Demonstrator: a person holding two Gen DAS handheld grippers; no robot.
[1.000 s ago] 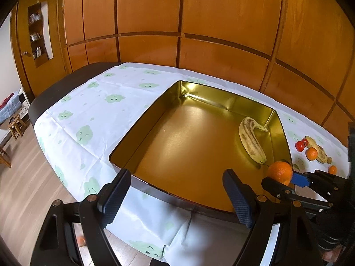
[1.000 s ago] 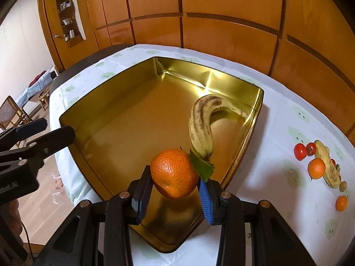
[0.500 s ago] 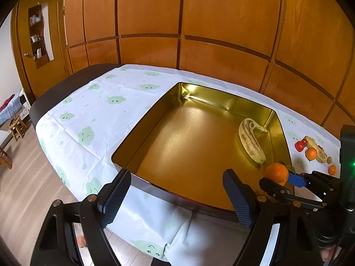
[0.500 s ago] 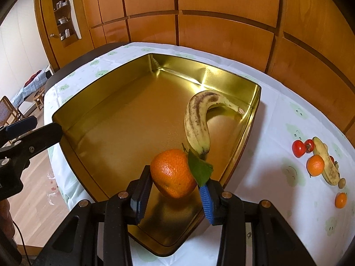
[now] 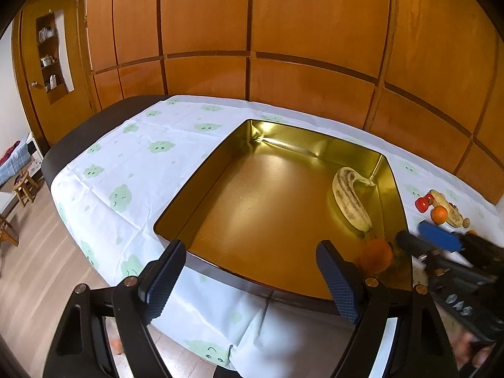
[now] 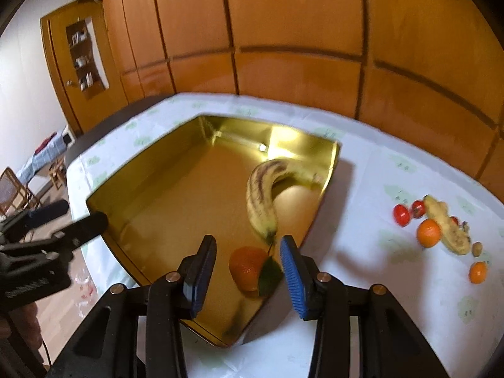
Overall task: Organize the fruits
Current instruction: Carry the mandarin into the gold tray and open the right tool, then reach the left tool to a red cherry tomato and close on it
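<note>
Orange in tin, below open right claw

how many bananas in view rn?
2: one banana inside the gold tin, one spotted banana on the tablecloth among the loose fruit. None seem hidden.

We see a white tablecloth with green cloud faces over a dark table. Wooden wall panels rise on the far side; at far left a shelf niche, with a small stool below
</note>
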